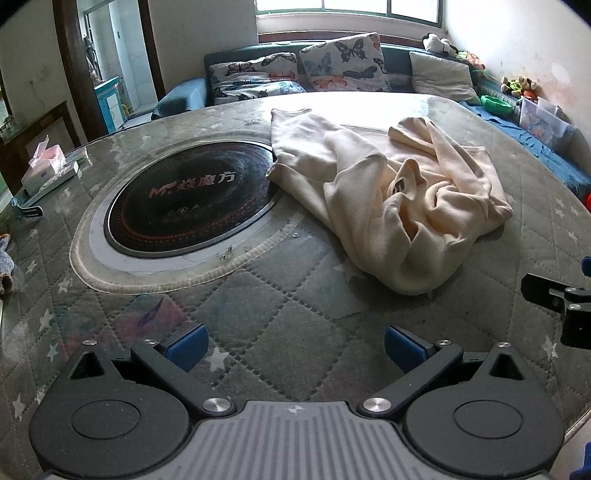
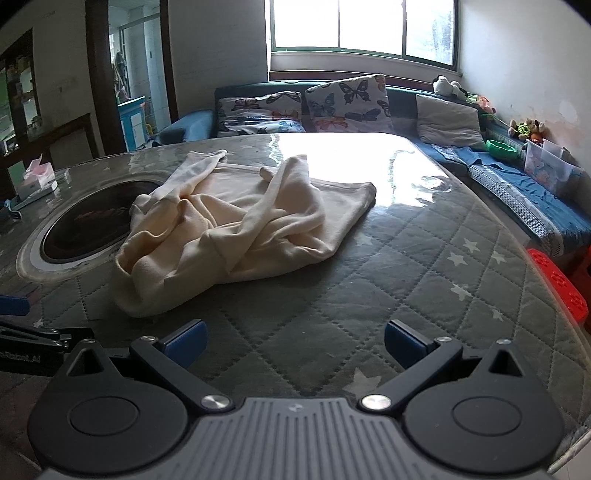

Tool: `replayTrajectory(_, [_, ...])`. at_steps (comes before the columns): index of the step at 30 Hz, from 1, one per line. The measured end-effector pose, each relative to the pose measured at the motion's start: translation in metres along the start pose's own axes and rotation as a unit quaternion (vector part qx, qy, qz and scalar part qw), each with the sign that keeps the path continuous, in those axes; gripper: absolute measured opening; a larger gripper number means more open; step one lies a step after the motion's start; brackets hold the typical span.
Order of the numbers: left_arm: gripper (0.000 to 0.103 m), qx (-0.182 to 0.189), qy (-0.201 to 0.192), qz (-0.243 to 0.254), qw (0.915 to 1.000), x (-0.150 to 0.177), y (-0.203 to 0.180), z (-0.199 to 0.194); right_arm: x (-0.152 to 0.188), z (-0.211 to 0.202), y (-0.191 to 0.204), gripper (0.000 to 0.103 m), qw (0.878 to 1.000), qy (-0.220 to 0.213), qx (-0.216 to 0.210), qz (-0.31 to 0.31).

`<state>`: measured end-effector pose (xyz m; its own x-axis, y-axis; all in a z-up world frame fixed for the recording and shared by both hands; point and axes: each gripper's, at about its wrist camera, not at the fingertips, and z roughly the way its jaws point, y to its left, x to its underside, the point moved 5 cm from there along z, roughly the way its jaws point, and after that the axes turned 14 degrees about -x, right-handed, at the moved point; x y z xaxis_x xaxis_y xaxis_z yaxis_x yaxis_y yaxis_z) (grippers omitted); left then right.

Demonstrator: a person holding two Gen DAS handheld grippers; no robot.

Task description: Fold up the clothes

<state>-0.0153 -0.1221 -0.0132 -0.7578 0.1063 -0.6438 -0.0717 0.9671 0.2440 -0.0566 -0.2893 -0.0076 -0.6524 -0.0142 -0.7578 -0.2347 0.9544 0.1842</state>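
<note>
While crumpled, sweater (image 1: pixel 388 195) label faces left view, red stool (image 2: pixel 557 284) right view

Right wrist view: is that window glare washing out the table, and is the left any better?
Right wrist view: window blown out, broad white glare on the far table top, sweater still readable. Left wrist view: same glare band behind the sweater, smaller; hotplate lettering legible. Both: strong fisheye bending at the edges, dark corners.
</note>
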Motion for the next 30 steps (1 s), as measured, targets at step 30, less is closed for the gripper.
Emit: replayTrajectory(30, [0.103,0.003,0.008,0.013,0.9999,-0.019,-0.006,0.009,-0.021,0.017,0.009,0.103,0.999,0.006,-0.016,-0.027])
